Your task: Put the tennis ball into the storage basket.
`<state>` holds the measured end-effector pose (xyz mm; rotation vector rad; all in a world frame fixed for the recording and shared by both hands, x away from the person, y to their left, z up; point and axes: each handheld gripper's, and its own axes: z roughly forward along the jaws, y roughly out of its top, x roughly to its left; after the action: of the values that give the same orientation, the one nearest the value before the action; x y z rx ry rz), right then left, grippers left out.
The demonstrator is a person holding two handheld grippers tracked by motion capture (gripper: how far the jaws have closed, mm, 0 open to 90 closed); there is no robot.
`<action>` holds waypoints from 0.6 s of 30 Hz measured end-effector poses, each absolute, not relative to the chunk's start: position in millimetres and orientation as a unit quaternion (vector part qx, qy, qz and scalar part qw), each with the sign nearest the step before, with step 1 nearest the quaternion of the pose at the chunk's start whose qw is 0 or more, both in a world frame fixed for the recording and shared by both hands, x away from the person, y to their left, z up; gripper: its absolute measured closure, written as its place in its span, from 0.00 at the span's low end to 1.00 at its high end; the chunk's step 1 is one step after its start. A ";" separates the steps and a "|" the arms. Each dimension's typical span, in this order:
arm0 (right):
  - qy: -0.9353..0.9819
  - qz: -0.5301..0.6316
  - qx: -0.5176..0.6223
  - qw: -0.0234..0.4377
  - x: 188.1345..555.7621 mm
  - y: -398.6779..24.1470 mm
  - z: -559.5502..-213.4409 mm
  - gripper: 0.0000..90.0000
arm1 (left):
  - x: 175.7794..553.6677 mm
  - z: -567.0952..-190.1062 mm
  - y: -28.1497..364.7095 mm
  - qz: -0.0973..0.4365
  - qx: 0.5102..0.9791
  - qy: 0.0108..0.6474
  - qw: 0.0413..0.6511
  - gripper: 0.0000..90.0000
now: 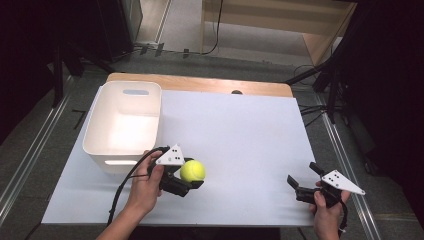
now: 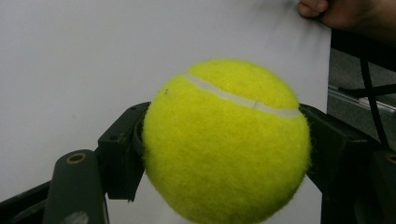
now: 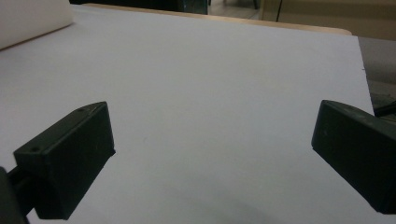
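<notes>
A yellow tennis ball point(image 1: 193, 170) point(image 2: 226, 140) sits between the jaws of my left gripper point(image 1: 192, 176) point(image 2: 224, 144), which is shut on it just above the white table sheet point(image 1: 240, 140), right of the bin's near corner. Both black pads press the ball's sides in the left gripper view. My right gripper point(image 1: 301, 179) point(image 3: 212, 154) rests low near the front right of the sheet, its jaws wide apart and open with nothing between them.
A white plastic bin point(image 1: 124, 125) stands at the left of the table, and nothing is seen inside it. A wooden table edge point(image 1: 200, 82) runs along the back. The person's right hand point(image 2: 345, 11) appears at the sheet's edge in the left gripper view.
</notes>
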<state>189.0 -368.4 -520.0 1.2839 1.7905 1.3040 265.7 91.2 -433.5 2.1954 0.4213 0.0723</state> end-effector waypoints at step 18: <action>0.670 0.487 0.481 0.287 189.0 -368.3 -520.0 0.00 | 272.3 -415.7 102.0 0.034 0.872 0.180 0.453 0.27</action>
<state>189.0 -368.3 -520.0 1.2847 1.7898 1.3025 272.3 102.0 -415.7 2.1532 0.4446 0.0844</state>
